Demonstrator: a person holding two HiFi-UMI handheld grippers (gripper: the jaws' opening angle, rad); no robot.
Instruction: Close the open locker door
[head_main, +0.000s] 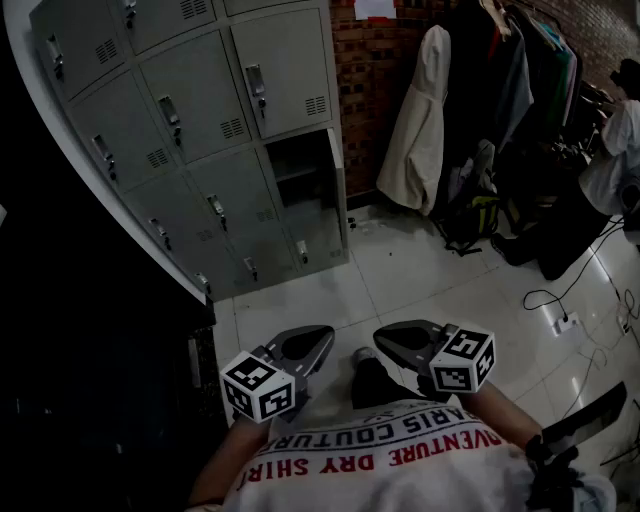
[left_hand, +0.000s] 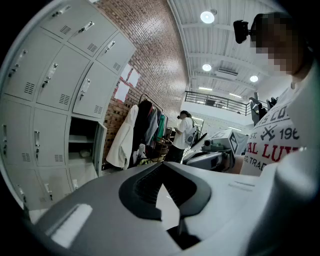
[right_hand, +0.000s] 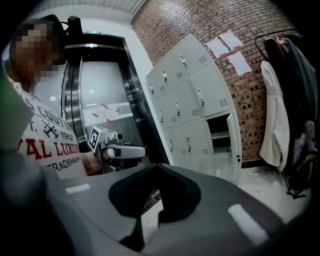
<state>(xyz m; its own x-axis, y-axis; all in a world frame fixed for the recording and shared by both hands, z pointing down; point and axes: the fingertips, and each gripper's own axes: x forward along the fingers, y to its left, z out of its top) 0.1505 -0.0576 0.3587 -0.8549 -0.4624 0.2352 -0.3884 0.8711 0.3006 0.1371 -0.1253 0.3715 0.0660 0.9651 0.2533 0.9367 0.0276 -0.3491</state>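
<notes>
Left gripper (head_main: 322, 340): we hold it near, low over the floor (head_main: 420, 270), jaws together, empty.
Right gripper (head_main: 382, 340): just right of it, jaws likewise closed on nothing.
Locker door (head_main: 337, 190): far, swung open at the lockers' (head_main: 200, 130) right end.

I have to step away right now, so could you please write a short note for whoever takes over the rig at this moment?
Left gripper: shut, empty, held low in front of the body.
Right gripper: shut, empty, beside the left one.
Open locker: right-hand column of the lockers, by the brick wall. Its door is swung out, edge-on to the head view.
Done: nothing; neither gripper is near the door.
Left: step up to the locker and push the door shut.
</notes>
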